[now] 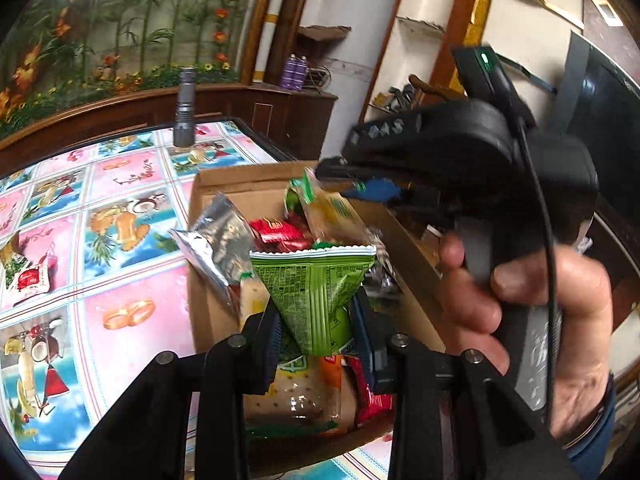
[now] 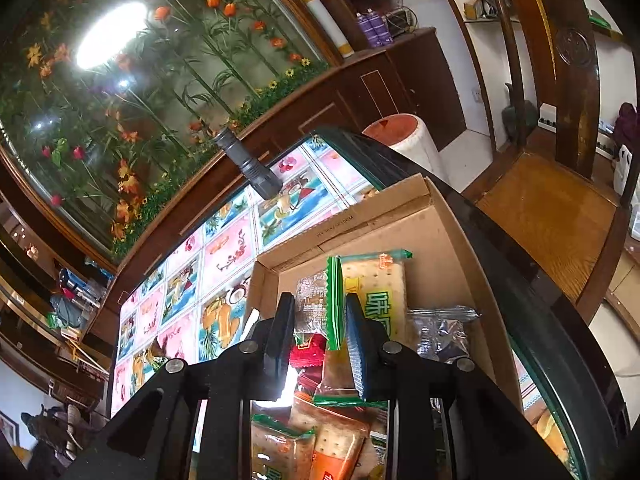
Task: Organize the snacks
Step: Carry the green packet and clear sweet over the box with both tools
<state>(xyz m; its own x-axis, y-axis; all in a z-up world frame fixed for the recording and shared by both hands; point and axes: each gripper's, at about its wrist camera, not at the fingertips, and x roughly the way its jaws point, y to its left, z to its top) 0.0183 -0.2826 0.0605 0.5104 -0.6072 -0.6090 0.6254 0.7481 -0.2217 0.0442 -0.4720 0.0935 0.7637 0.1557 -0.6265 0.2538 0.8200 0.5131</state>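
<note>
A cardboard box (image 1: 212, 184) (image 2: 440, 232) stands on the table and holds several snack packets. My left gripper (image 1: 318, 336) is shut on a green packet (image 1: 316, 292), which it holds above the box's near end. A hand (image 1: 532, 304) holds my right gripper (image 1: 336, 170) over the far end of the box. In the right wrist view, that right gripper (image 2: 320, 332) is shut on the green sealed edge of a cracker packet (image 2: 376, 292) (image 1: 332, 208). Inside the box lie a silver packet (image 1: 216, 240) (image 2: 440, 332), red packets (image 1: 280, 234) and more cracker packets (image 2: 332, 432).
The table (image 1: 120, 208) has a fruit-patterned cloth. A grey metal cylinder (image 1: 185, 112) (image 2: 248, 164) stands at its far edge, and a loose red-and-white snack (image 1: 30, 280) lies at the left. A wooden chair (image 2: 552, 208) and a white bin (image 2: 400, 132) stand beyond the table.
</note>
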